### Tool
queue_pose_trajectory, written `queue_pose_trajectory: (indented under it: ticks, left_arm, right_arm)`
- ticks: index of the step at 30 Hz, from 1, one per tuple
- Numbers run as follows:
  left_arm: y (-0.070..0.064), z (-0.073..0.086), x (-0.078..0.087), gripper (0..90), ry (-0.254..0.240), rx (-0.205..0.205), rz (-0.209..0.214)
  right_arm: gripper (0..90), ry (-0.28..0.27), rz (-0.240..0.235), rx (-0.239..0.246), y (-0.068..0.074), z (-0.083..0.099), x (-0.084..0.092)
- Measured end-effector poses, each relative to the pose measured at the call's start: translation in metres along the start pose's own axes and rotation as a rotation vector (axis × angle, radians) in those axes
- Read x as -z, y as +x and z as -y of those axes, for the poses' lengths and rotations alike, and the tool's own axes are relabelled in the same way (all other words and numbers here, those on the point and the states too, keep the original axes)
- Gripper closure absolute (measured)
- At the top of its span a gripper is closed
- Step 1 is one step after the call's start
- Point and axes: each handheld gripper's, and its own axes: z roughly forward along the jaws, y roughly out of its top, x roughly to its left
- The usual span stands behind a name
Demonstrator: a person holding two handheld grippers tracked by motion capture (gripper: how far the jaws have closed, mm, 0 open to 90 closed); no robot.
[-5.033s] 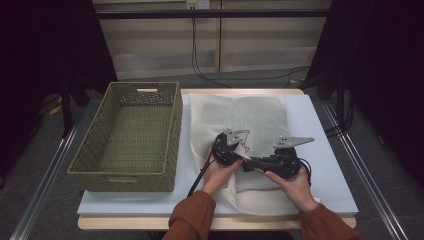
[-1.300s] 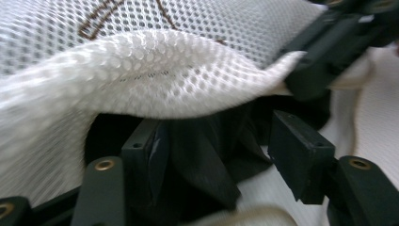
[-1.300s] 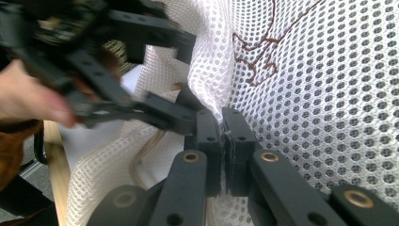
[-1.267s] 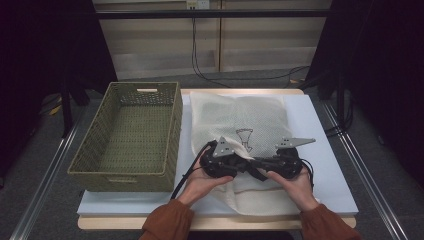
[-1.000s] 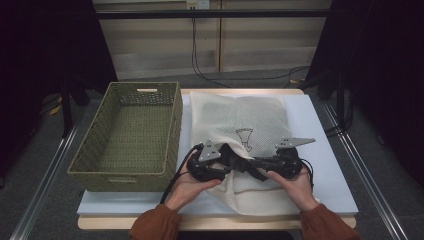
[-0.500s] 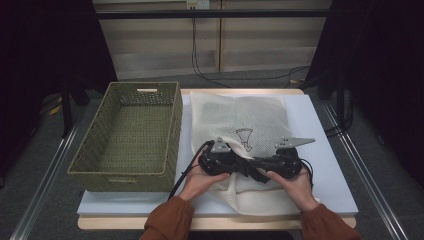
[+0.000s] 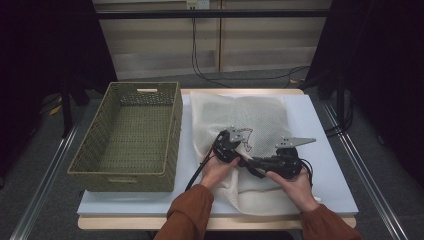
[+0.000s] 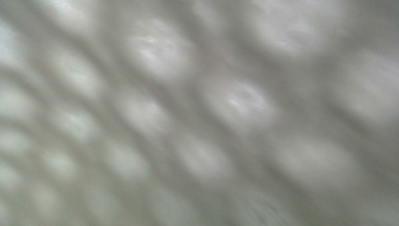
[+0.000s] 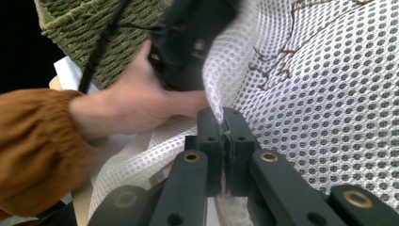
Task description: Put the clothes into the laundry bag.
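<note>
At frame centre the mesh bag (image 7: 240,125) lies on the counter (image 7: 325,150), both grippers, left (image 7: 235,150) and right (image 7: 252,162), pinching its fold, the left's jaws just closed; basket (image 7: 130,135) awaits, folding unfinished.

This looks like a lab or a recording studio set up for handling trials, not a home. A small table (image 7: 325,150) with a pale blue top and a wooden edge stands alone on grey carpet (image 7: 45,200), with metal rails (image 7: 45,192) running along the floor on both sides. Black curtains (image 7: 380,75) close off the left and right, leaving the lit table in a dark booth. Behind it stands a plain light-wood panel wall (image 7: 165,45) with a socket (image 7: 197,4) at the top, from which black cables (image 7: 200,55) hang down and trail across the floor
</note>
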Motion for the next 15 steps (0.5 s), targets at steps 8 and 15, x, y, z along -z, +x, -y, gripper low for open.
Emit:
queue_pose_trajectory:
  ticks: [8, 15]
  left_arm:
    - [0.003, 0.008, 0.019, 66.8, 0.060, -0.043, 0.090]
    - [0.004, 0.021, 0.069, 59.1, 0.015, -0.037, 0.154]
  right_arm:
    - [87.5, 0.030, 0.021, -0.005, -0.009, 0.007, -0.005]
    - [87.5, 0.032, 0.026, -0.005, -0.009, 0.007, -0.005]
